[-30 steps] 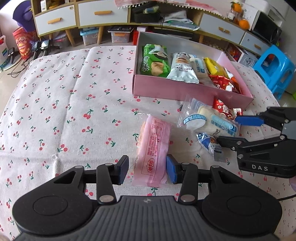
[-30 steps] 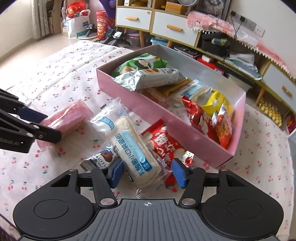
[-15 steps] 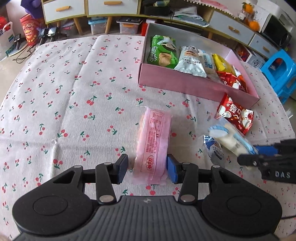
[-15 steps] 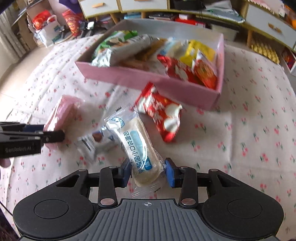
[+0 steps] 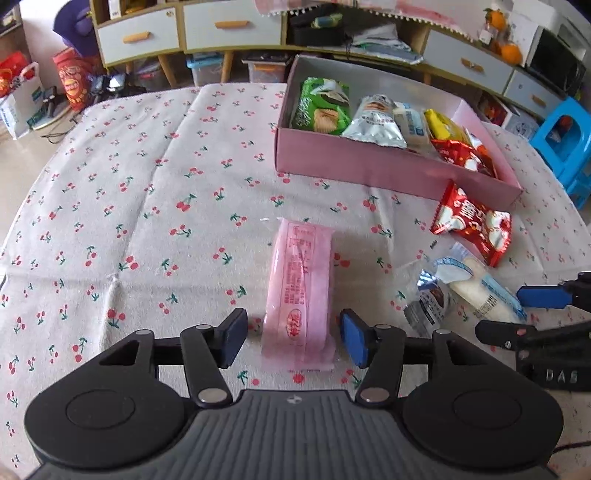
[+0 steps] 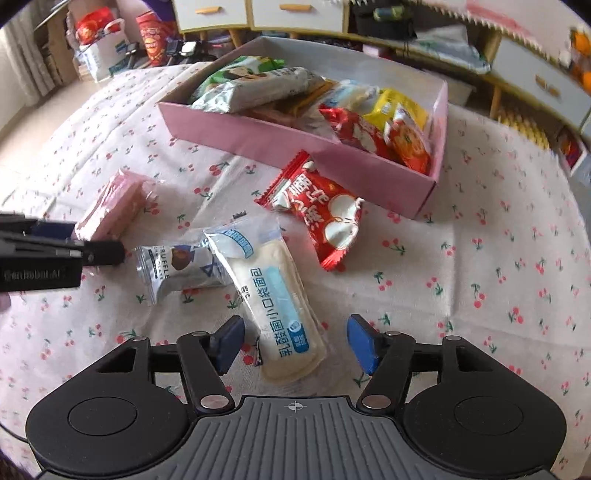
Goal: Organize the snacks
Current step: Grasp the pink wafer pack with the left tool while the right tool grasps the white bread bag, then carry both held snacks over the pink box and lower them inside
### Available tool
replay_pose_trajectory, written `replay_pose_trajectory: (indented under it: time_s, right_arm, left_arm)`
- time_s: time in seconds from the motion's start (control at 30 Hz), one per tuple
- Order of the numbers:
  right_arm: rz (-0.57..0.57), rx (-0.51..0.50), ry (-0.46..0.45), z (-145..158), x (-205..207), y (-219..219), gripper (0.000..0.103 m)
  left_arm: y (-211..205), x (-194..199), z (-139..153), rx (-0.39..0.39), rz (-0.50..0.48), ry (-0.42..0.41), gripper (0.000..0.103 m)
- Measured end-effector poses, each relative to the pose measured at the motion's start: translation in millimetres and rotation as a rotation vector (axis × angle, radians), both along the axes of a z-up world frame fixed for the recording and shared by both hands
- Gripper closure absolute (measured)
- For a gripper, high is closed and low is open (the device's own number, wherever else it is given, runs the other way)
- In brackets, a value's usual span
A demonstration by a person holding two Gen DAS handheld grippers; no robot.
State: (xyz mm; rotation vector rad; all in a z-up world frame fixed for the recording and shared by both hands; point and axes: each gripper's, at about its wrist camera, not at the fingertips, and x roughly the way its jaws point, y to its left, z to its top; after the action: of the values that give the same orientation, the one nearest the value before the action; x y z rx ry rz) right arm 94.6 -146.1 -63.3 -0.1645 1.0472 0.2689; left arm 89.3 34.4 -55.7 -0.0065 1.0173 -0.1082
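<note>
A pink wrapped snack [image 5: 299, 288] lies on the cherry-print cloth between the pads of my left gripper [image 5: 295, 341], whose jaws are opening with a gap on each side. My right gripper [image 6: 295, 343] is also opening around a white bread packet [image 6: 273, 295], and its pads stand off it. A small truffle packet [image 6: 177, 266] lies partly under the bread packet. A red snack bag [image 6: 321, 214] rests by the pink box [image 6: 258, 136], which holds several snacks. In the right wrist view the left gripper [image 6: 85, 240] sits at the pink snack [image 6: 110, 210].
The cloth [image 5: 147, 221] stretches bare to the left of the pink box [image 5: 369, 170]. Beyond the table stand low cabinets with drawers [image 5: 236, 26], bags on the floor [image 5: 74, 81] and a blue stool [image 5: 565, 147] at the right.
My right jaws, shut on the bread packet half a second ago, have spread off it after pulling it away from the red bag. My left jaws have widened around the pink snack.
</note>
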Motion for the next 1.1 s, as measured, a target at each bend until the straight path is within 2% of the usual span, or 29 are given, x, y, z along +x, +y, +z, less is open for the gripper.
replay_pose_trajectory:
  time_s: [0.07,0.1,0.13,0.23,0.5,0.9,1.1]
  right_arm:
    - [0.01,-0.018,-0.018,1,-1,4,0.046]
    - [0.013,-0.008,-0.013,2,-2,4,0.058]
    - [0.012,0.001,-0.007,3,-2,5,0.063]
    - [-0.01,-0.005,0.002,3,-4,7,0.066]
    - [-0.147,0.11,0.095,14,-6,-15,0.068]
    - [-0.261,0.333,0.082,50,-10,-58,0.069]
    - [-0.311,0.386,0.059,60,-2,-76,0.069]
  left_arm:
    - [-1,0,0,0.014,0.013,-0.017,0.056]
    - [-1,1,0,0.023,0.019,-0.024,0.058]
    - [-2,2,1,0.024,0.022,-0.026,0.066]
    - [0,6,4,-0.002,0.04,-0.016,0.07]
    - [-2,12,8,-0.018,0.07,0.003,0.071]
    - [-10,19,35,-0.118,0.134,-0.028,0.072]
    - [-14,29,54,-0.17,0.136,-0.085,0.072]
